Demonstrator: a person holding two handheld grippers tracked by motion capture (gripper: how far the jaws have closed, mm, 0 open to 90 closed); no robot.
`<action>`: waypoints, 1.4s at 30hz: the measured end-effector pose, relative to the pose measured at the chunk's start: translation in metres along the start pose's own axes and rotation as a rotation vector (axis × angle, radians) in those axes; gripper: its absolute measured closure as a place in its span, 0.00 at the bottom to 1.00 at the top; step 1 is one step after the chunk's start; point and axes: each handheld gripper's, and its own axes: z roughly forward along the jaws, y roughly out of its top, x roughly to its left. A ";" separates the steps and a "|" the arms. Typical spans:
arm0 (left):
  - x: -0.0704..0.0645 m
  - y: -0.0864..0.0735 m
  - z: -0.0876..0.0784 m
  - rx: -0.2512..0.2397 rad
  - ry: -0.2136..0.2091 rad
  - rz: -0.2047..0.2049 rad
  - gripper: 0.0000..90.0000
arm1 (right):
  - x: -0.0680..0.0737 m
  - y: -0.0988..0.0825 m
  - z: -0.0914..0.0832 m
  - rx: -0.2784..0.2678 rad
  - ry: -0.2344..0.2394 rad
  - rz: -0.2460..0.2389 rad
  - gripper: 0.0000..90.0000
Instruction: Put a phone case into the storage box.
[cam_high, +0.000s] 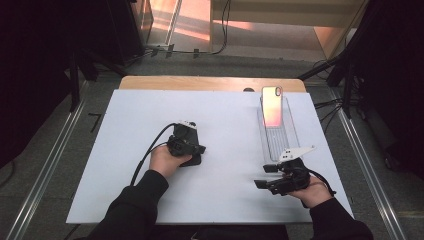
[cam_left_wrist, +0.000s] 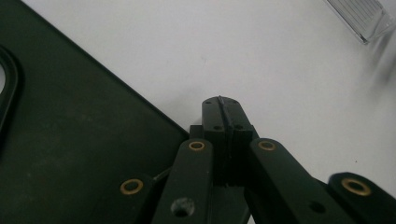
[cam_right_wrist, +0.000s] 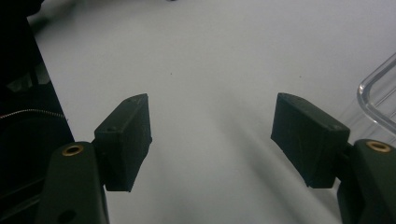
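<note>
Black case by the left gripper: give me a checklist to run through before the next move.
1. Black case lies flat on the table: ok.
2. Left gripper ready to grasp: not ok, jaws shut beside the case's edge with nothing between them.
3. Right gripper free: ok, jaws open and empty.
4. Phone settled in the clear tray: ok.
5. Case's open side faces up: cannot tell.

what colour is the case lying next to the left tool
Black, a flat matte phone case; it shows best in the left gripper view, just beside the shut left tool.
</note>
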 end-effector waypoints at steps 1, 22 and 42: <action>0.001 -0.001 -0.001 0.006 0.000 0.002 1.00 | 0.000 0.000 0.000 0.000 0.000 0.000 0.30; 0.015 -0.026 -0.035 0.039 -0.009 -0.054 1.00 | 0.001 0.000 0.001 0.003 0.005 -0.007 0.30; 0.008 -0.030 -0.027 0.080 0.016 -0.032 1.00 | 0.002 0.001 0.001 0.004 0.005 -0.005 0.30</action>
